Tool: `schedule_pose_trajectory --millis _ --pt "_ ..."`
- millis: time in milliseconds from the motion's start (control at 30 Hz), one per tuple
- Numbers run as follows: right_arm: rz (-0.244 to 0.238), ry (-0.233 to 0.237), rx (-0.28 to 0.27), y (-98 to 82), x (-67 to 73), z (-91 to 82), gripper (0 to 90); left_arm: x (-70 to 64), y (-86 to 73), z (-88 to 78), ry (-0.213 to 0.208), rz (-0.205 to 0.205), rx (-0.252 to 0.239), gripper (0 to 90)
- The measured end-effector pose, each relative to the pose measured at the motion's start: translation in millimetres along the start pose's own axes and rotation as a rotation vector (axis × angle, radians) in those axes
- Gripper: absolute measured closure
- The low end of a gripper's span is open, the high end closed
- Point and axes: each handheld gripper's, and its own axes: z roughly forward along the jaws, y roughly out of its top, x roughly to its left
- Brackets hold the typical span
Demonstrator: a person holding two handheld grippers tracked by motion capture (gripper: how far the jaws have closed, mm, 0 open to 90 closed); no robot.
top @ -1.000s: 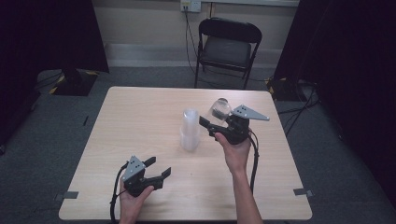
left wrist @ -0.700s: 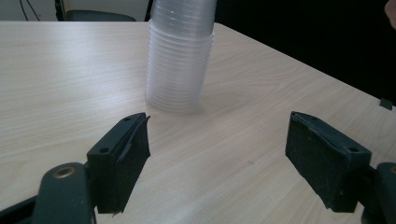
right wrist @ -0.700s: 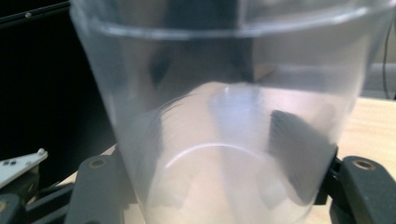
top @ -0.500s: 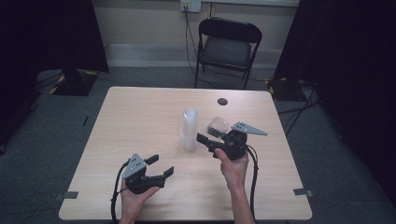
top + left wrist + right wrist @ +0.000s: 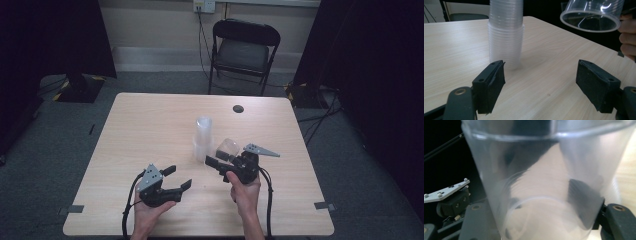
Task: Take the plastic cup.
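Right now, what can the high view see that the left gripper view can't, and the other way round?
High view alone: the black folding chair behind the table, the dark round spot on the tabletop, and both forearms. Left gripper view alone: a close look into the open mouth of the clear cup, tipped on its side. Both share: the stack of clear cups, the wooden table, the open left gripper, and the right gripper shut on that single cup.

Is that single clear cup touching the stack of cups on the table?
Apart. In the left gripper view the single cup hangs in the air to the side of the stack of cups, with dark background plainly between them.
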Motion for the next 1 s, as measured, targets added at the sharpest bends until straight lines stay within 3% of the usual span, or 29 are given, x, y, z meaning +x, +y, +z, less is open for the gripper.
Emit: schedule_pose_trajectory --millis 533,667,700,1000 --pt "0.097 0.095 0.075 -28.2 5.3 14.3 36.2 -11.4 -1.6 8.4 -0.021 0.095 -0.075 34.7" --pt "0.120 0.105 0.082 -32.0 3.9 13.7 36.2 -13.9 -3.9 11.0 -0.013 0.099 -0.097 38.2" --pt "0.129 0.108 0.082 -33.1 3.3 13.5 36.2 -14.9 -5.6 12.7 -0.039 0.102 -0.113 42.8" --pt "0.184 0.132 0.096 -39.4 0.4 12.4 36.0 -18.5 -10.1 23.6 -0.060 0.121 -0.159 46.8"
